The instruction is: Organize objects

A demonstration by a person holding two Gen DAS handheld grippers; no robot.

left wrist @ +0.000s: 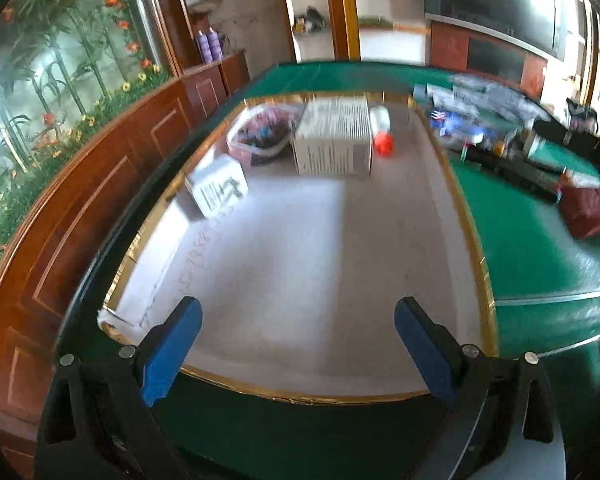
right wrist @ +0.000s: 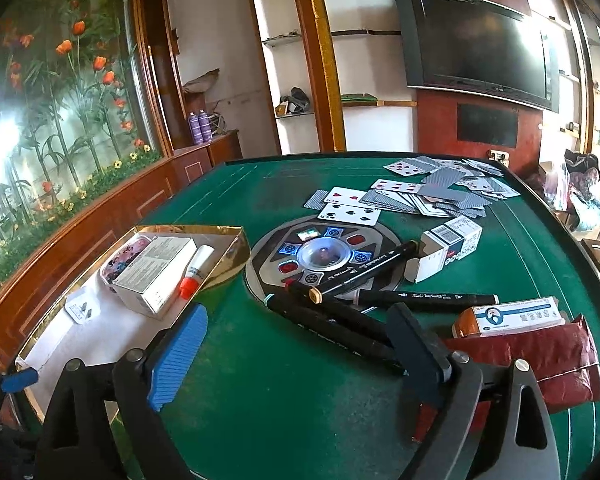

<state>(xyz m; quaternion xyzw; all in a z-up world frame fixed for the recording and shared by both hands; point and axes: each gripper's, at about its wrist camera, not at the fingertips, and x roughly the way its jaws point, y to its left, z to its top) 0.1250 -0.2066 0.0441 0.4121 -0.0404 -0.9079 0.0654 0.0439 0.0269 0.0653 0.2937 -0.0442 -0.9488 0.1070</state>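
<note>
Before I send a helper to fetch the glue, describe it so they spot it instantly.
Find the gold-rimmed tray at the green table's left side. Beside the big white box lies a white tube, the only thing there with an orange-red cap.

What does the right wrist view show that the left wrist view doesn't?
Right wrist only: sharp black marker pens, scattered playing cards and the table's round centre console; the open right gripper.
Left wrist only: the open, empty left gripper.
Both: the gold-rimmed tray holding a white cardboard box and an orange-capped white tube.
</note>
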